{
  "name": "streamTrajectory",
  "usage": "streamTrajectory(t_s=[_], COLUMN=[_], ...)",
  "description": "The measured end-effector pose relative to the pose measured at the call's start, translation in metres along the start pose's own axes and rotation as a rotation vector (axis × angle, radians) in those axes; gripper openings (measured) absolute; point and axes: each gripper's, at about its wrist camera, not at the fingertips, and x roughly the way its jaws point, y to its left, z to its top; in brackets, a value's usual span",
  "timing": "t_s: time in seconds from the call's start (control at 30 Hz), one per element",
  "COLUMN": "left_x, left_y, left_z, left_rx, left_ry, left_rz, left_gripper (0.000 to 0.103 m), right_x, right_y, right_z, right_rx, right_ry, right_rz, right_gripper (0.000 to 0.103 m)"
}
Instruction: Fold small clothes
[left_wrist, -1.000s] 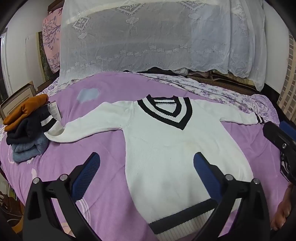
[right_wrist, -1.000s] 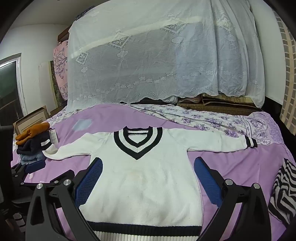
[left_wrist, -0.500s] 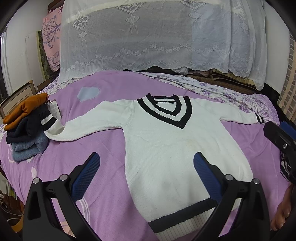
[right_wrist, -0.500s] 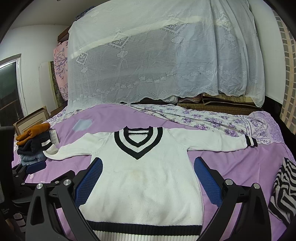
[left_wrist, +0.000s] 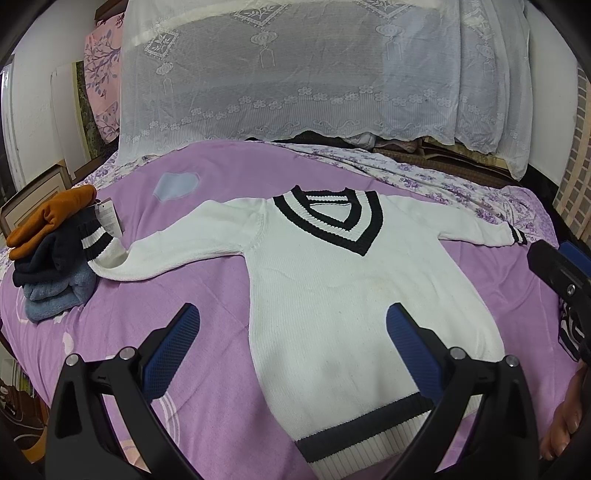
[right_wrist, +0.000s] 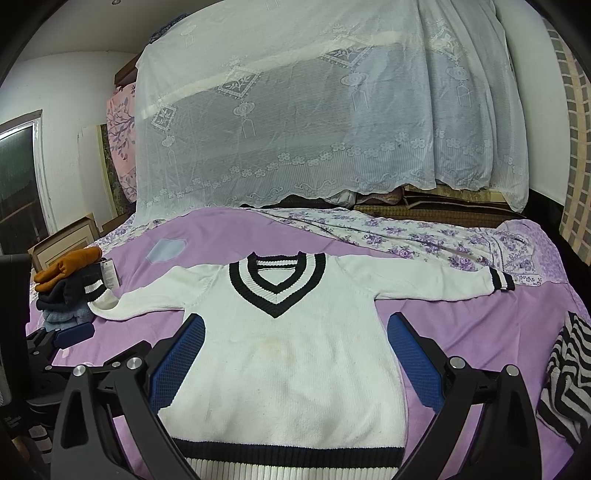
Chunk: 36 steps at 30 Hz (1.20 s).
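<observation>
Flat on bed (right_wrist: 461, 332), white sweater (right_wrist: 295, 369).

Both wrist views face the bedhead from low at the foot, sharing the sweater (left_wrist: 332, 295).

Sweater (right_wrist: 288, 369) hem cut by bottom edge; left cuff overlapping folded stack (left_wrist: 51, 254); striped garment (right_wrist: 565, 376) cropped at right.

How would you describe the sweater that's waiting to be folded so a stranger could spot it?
On the purple bedspread, look at the middle: the white sweater lies flat, sleeves spread. Unlike the folded stack at the left edge, it is unfolded, with a black-striped V-neck.
</observation>
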Motion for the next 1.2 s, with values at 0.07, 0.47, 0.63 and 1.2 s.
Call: streamTrajectory(t_s=[0.07,0.47,0.63,1.2], left_x=[0.0004,-0.0014,-0.0020,-0.0018], left_y=[-0.0004,-0.0008,-0.0013,-0.0016], left_z=[0.0008,0.0003,0.0003,0.0004], left_rx=[-0.001,-0.003,-0.002,-0.003], left_ry=[0.001,0.004,0.005,0.008], left_rz=[0.001,0.002,0.002,0.003], left_gripper=[0.099,0.099,0.099,0.099], right_x=[0.0000,-0.0005,-0.0003,0.0000], right_y=[-0.0005,-0.0005,-0.0014,-0.0012], right_z=[-0.0001,0.0000,0.0000,-0.0008], right_rx=[0.000,0.001,0.003,0.004], right_ry=[0.000,-0.001,-0.001,0.000], right_rz=[0.000,0.001,0.002,0.003], right_gripper=[0.100,0.100,0.100,0.100])
